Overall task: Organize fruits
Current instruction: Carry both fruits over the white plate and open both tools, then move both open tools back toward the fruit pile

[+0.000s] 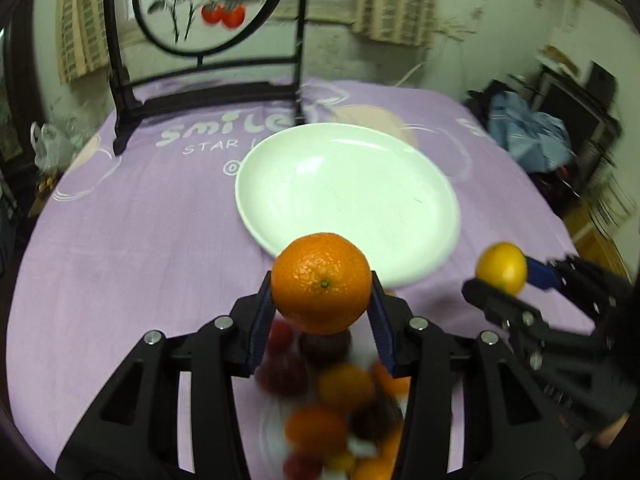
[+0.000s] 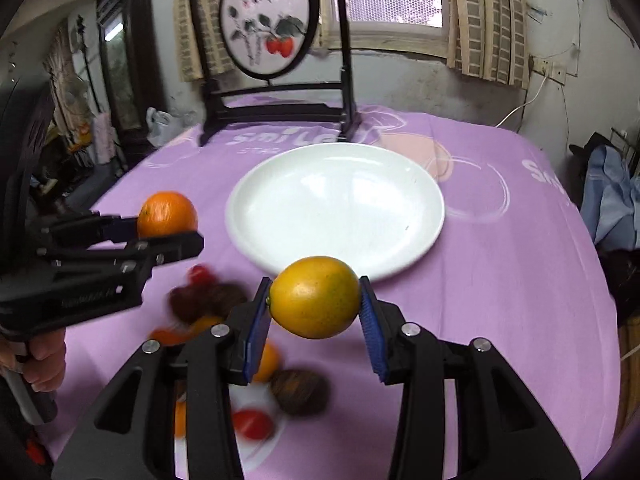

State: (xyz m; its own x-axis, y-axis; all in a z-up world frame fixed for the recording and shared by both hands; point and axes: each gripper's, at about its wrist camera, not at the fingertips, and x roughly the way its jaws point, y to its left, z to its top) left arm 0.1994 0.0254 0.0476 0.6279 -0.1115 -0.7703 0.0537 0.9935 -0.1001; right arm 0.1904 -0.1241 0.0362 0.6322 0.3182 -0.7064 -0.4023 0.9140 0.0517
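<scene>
Fruits in transit, 2 at once.
My left gripper [image 1: 322, 300] clamps an orange [image 1: 321, 282], right gripper [image 2: 314, 308] a lemon [image 2: 314, 297]; next I lower both onto the plate [image 2: 336, 204].

Ahead of both grippers the white plate [image 2: 335, 208] lies bare on the purple tablecloth [image 2: 500, 280], open to approach from the near side and from either flank. Behind it the black framed screen [image 2: 276, 92] stands upright, closing off the far edge. Below the grippers a blurred pile of fruit [image 2: 224, 320] crowds the near cloth.
</scene>
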